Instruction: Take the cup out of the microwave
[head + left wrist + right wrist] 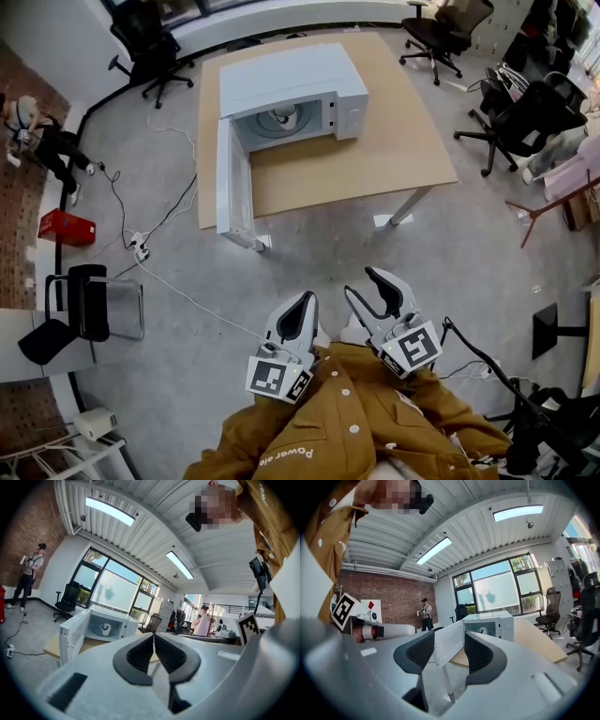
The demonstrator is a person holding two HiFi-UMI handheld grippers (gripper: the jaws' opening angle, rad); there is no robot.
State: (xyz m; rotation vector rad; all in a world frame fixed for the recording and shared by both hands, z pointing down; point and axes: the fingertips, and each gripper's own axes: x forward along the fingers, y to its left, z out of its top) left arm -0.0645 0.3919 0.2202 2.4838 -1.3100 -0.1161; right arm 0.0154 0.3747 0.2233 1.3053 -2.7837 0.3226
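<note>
A white microwave [291, 92] stands on a wooden table [375, 159], its door [232, 183] swung wide open over the table's left edge. Inside on the turntable sits a white cup [284, 116], seen small in the left gripper view [106, 629] and the right gripper view [482, 631]. Both grippers are held close to my body, well short of the table. My left gripper [298, 314] is shut with nothing between its pads [140, 653]. My right gripper [366, 284] is open and empty, and the microwave door [449, 642] shows far off between its fingers [480, 653].
Cables and a power strip [141, 251] run over the grey floor left of the table. Office chairs [150, 47] [525, 117] stand around it, and a black chair [89, 305] stands at the left. A person [42, 141] is at the far left by a red box [64, 228].
</note>
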